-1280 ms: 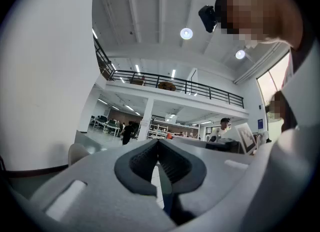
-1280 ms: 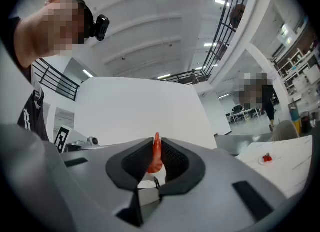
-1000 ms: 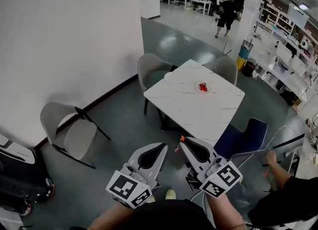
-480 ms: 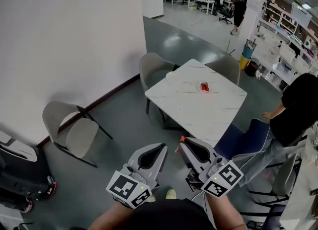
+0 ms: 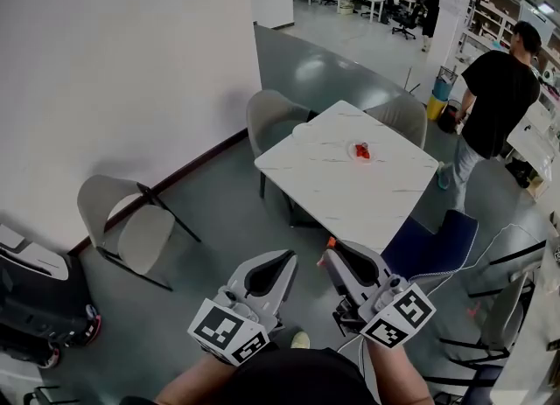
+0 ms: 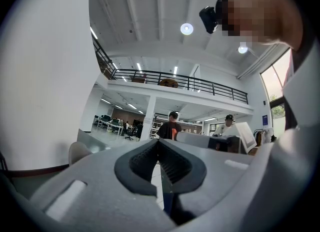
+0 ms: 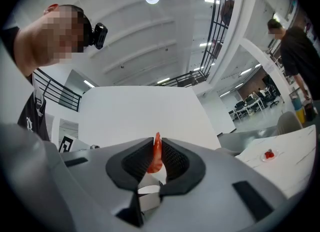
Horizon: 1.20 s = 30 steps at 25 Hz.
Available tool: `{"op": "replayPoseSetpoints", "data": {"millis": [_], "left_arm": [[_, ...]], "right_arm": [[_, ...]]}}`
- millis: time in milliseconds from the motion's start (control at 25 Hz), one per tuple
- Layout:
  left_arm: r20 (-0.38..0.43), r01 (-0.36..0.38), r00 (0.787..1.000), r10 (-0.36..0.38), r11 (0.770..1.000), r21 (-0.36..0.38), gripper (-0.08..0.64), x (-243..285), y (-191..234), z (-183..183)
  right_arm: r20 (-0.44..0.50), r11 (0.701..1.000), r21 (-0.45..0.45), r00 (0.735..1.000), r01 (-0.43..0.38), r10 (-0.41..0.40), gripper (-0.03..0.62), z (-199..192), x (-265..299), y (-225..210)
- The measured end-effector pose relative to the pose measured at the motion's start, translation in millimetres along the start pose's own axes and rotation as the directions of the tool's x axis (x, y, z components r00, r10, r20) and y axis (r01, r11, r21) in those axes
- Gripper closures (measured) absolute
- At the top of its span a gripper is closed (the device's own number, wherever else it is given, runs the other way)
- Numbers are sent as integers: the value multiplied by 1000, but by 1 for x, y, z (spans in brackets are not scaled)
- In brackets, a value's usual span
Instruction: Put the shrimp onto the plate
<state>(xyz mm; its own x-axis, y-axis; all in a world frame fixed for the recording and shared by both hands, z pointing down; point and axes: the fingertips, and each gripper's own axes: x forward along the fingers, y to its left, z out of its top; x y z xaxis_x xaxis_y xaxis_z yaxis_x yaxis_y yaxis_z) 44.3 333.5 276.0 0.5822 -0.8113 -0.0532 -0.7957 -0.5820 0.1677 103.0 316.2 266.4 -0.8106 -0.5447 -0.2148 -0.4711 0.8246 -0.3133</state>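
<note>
On the plate (image 5: 351, 154) sits 1 red item (image 5: 360, 151); right tongs (image 7: 158, 145) clamp shrimp (image 7: 155, 158), left tongs (image 6: 159, 144) together.

Left gripper (image 5: 284, 259) and right gripper (image 5: 332, 250): light-grey moulded shells, black ribbed pads (image 7: 175, 163). Each carries a cube (image 5: 227, 333) of black-and-white square markers, at 7 and 5 o'clock respectively. The person wears a black top (image 5: 289, 381).

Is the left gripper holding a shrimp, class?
No: the left gripper is shut and empty, while the right gripper pinches the shrimp.
</note>
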Motion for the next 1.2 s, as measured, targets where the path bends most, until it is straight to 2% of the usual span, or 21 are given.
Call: {"op": "replayPoseSetpoints", "data": {"millis": [240,480,680,1200], "left_arm": [[-13,-2,1000,2,1000,-8,552,11,3,-2],[-20,5,1000,-6,1000,-22,552,32,34,-11],[-11,23,1000,-23,999,-27,552,58,79,-7],[0,96,995,-96,995,13,552,129,210,13]], "right_arm": [[2,1000,17,1000,4,-4,538,3,1,-13],[-17,999,28,1000,24,-23,538,-7,27,-40],[-25,999,21,999,43,-43,539,-9,68,-65],[-11,994,-12,994,111,-111,540,-8,196,-134]]}}
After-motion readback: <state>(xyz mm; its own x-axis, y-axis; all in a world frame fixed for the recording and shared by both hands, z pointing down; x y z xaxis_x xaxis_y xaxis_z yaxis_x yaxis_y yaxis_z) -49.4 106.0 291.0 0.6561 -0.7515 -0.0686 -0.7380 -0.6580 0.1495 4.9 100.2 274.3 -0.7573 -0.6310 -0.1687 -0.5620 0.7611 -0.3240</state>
